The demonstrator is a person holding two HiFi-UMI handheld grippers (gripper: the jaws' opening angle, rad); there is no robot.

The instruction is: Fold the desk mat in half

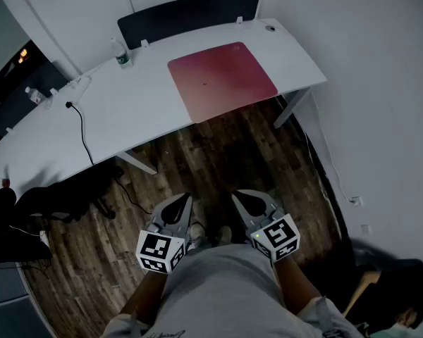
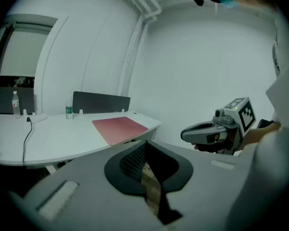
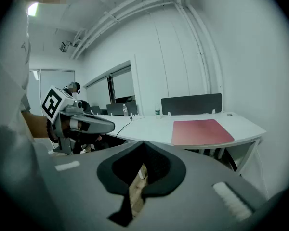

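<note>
Fingers [image 2: 127, 163]: pressed together on both tools. The left gripper [image 1: 184, 198] shows only a thin slit with floor behind it, and the right gripper [image 1: 237, 195] is closed the same way. Neither holds anything.
Where the hands are: low by the person's waist, side by side and well apart from the table [image 1: 127, 108].
Desk mat [image 1: 222, 79]: lying open and flat on the right part of the table. Its near edge reaches the table's front edge and may hang just over it.
Progress: nothing folded yet, as far as I can judge. No crease, no lifted corner, one single layer.
What is left: the whole job — walk up, take an edge or two corners, carry them over to the opposite edge and lay the halves together.
Mat material: thin and limp-looking, wine-red with a paler pink wash across the middle. Smooth matte face, roughly square with rounded corners. It looks like soft faux leather or rubber, which should bend easily but may spring back open.
Table surface: smooth white top with a curved outline, on slim white legs.
Other things: a small clear bottle [image 1: 123, 55] and a black cable [image 1: 81, 129] sit to the mat's left, clear of it. A dark divider panel [image 1: 190, 13] stands along the back edge.
Floor [image 1: 218, 160]: dark wood planks.
</note>
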